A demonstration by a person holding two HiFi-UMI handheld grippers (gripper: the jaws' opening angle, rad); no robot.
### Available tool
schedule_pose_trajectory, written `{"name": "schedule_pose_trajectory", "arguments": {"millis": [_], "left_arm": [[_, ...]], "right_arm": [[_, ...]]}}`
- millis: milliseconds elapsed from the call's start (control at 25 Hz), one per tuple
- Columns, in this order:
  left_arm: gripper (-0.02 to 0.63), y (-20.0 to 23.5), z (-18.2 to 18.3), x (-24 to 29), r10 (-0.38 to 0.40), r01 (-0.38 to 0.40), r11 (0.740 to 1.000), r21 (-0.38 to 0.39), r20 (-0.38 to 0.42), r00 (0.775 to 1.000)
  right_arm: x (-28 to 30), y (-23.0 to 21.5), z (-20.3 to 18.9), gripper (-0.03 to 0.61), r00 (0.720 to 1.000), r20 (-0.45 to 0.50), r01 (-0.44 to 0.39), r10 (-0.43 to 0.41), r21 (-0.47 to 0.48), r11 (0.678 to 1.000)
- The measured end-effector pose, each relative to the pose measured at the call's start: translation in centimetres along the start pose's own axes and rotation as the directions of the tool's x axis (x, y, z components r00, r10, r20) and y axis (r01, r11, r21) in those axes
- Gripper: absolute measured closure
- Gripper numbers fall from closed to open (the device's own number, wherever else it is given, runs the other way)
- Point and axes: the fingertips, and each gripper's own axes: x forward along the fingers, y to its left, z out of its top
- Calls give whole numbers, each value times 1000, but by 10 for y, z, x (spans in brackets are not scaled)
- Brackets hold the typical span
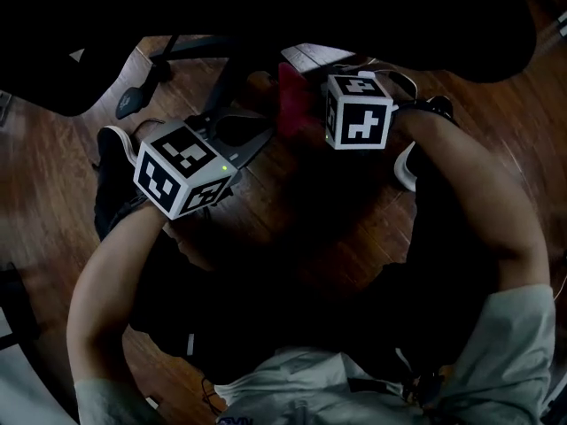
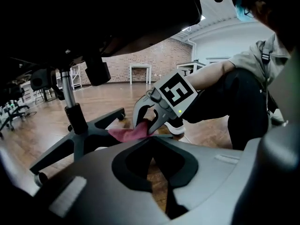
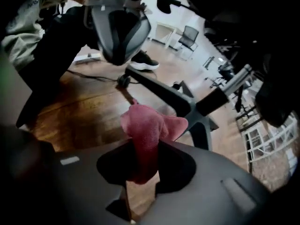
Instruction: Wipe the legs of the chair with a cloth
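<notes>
Right gripper [image 2: 146, 124] clamped on pink cloth [image 3: 147, 125], bunched end poking past my jaws, just beside chair leg [image 3: 161, 90], low over wood floor [image 3: 79, 107]. Left gripper [image 2: 157, 172] pinched shut, nothing in it.

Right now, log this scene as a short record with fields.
left claw: shut, nothing in it
right claw: shut on the pink cloth
cloth shape: bunched, sticking out past the claw tips
chair legs: dark grey, spread over the wooden floor
cloth to legs: close beside one leg; contact cannot be told
</notes>
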Motion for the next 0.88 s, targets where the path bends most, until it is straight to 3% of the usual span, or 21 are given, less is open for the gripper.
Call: {"name": "schedule_pose_trajectory", "arguments": {"millis": [80, 200, 240, 280, 320, 360, 440, 480, 560, 600, 680, 760, 880], "left_arm": [[606, -2, -4, 1, 11, -11, 1000, 12, -19, 1000], [606, -2, -8, 0, 19, -18, 1000, 20, -34, 999], [607, -2, -10, 0, 21, -20, 1000, 18, -35, 999], [606, -3, -12, 0, 23, -23, 1000, 16, -38, 999], [606, -4, -14, 0, 25, -24, 1000, 17, -41, 999], [606, -5, -16, 0, 25, -24, 1000, 20, -46, 999], [606, -8, -19, 2, 25, -23, 999, 32, -59, 998], [606, -10, -20, 3, 26, -24, 999, 38, -64, 998], [606, -13, -20, 6, 29, -25, 999, 48, -70, 997], [606, -14, -19, 8, 28, -25, 998, 51, -71, 997], [606, -17, -17, 11, 25, -21, 998, 57, -72, 997], [606, -19, -18, 13, 17, -12, 998, 64, -82, 996], [607, -21, -23, 16, 6, 3, 997, 76, -110, 994]], "right_arm": [[-5, 33, -23, 486, 976, -108, -190, 189, 0, 982], [-23, 94, -56, 488, 844, -190, -487, 501, 120, 865], [-27, 107, -63, 488, 812, -198, -532, 550, 137, 835], [-27, 112, -66, 488, 804, -196, -544, 562, 139, 827], [-25, 108, -65, 488, 824, -175, -523, 538, 131, 842], [-21, 96, -58, 488, 868, -131, -466, 479, 121, 876], [-15, 50, -34, 486, 965, -2, -260, 262, 124, 958], [-15, 24, -21, 486, 989, 56, -142, 135, 140, 980], [-16, -15, -4, 485, 993, 105, 30, -47, 162, 986], [-16, -23, -2, 485, 992, 93, 66, -81, 151, 986], [-12, -12, -10, 485, 1000, 23, 16, -18, 92, 996], [-9, 23, -27, 488, 985, -64, -156, 159, 52, 986], [-18, 76, -51, 489, 897, -144, -408, 419, 101, 908]]}}
